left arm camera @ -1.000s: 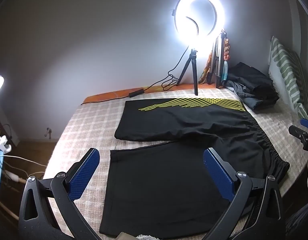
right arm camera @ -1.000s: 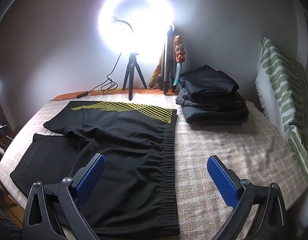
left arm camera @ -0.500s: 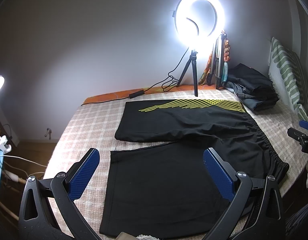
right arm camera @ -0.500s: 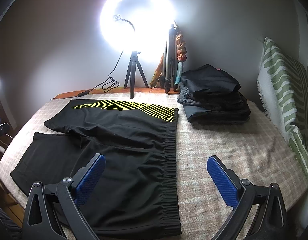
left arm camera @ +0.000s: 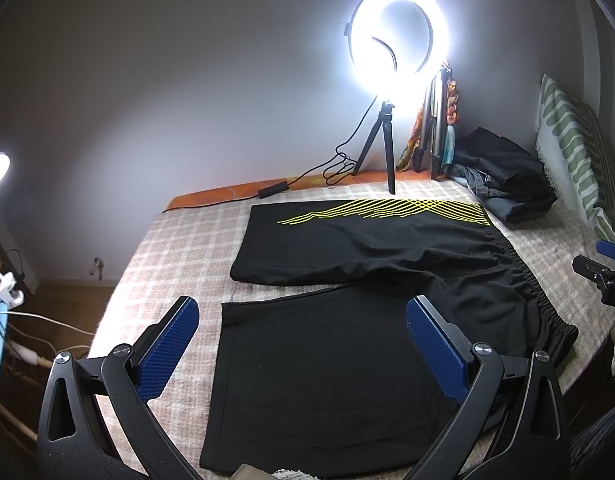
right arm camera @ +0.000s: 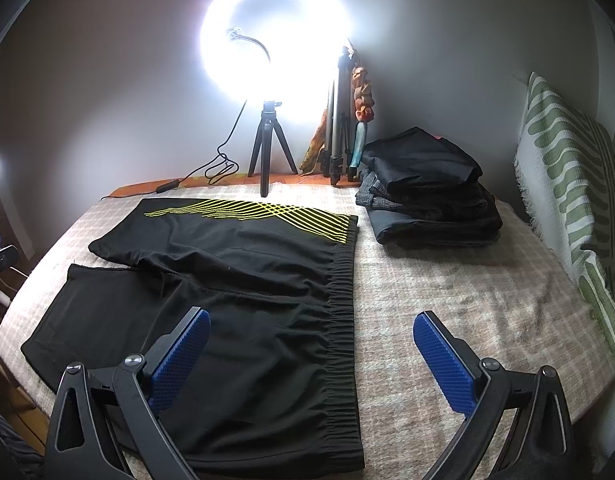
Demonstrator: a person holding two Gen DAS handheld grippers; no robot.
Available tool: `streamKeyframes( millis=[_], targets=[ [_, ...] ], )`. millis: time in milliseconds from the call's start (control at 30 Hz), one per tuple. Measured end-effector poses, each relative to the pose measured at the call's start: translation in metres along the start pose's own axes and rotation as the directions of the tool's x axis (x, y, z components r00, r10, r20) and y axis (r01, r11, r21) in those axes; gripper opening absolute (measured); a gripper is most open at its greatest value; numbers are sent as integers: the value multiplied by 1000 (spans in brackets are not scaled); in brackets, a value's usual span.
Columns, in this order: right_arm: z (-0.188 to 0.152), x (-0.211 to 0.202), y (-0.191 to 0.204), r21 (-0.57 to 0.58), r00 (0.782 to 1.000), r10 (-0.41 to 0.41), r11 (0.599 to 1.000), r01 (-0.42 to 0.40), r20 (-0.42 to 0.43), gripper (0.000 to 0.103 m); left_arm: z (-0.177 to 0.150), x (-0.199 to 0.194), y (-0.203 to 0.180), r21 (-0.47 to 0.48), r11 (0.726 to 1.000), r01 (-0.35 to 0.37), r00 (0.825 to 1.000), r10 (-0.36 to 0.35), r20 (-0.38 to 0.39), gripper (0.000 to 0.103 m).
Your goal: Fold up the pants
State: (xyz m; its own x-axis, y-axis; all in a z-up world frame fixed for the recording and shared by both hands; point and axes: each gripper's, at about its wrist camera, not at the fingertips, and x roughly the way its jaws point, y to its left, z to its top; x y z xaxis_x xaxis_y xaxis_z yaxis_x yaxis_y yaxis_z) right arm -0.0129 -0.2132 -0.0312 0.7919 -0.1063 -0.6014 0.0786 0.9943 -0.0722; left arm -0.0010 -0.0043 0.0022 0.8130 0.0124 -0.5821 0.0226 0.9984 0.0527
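text: partial "DA" | on: right gripper (left arm camera: 605, 280) body, cut off at frame edge | other legible text: none

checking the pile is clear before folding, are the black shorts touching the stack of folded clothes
Apart. The right wrist view shows a strip of bare checked bedcover between the black shorts waistband and the stack of folded clothes.

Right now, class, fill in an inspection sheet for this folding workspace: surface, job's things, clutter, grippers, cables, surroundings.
Surface: checked bedspread, mostly flat.
Job's things: black shorts spread flat, unfolded, yellow stripes on far leg.
Clutter: folded clothes stack at far right; ring light on tripod; second tripod against wall.
Grippers: left gripper and right gripper open, above shorts, holding nothing.
Cables: ring-light cable along far edge.
Surroundings: grey wall; green patterned pillow at right.
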Motion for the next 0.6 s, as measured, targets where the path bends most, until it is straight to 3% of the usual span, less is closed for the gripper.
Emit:
streamKeyframes(
  millis=[600],
  targets=[
    [0, -1, 0, 0, 1000, 0, 1000, 0, -1, 103, 0, -1, 1, 2, 1000, 0, 1000, 0, 1, 103]
  ],
)
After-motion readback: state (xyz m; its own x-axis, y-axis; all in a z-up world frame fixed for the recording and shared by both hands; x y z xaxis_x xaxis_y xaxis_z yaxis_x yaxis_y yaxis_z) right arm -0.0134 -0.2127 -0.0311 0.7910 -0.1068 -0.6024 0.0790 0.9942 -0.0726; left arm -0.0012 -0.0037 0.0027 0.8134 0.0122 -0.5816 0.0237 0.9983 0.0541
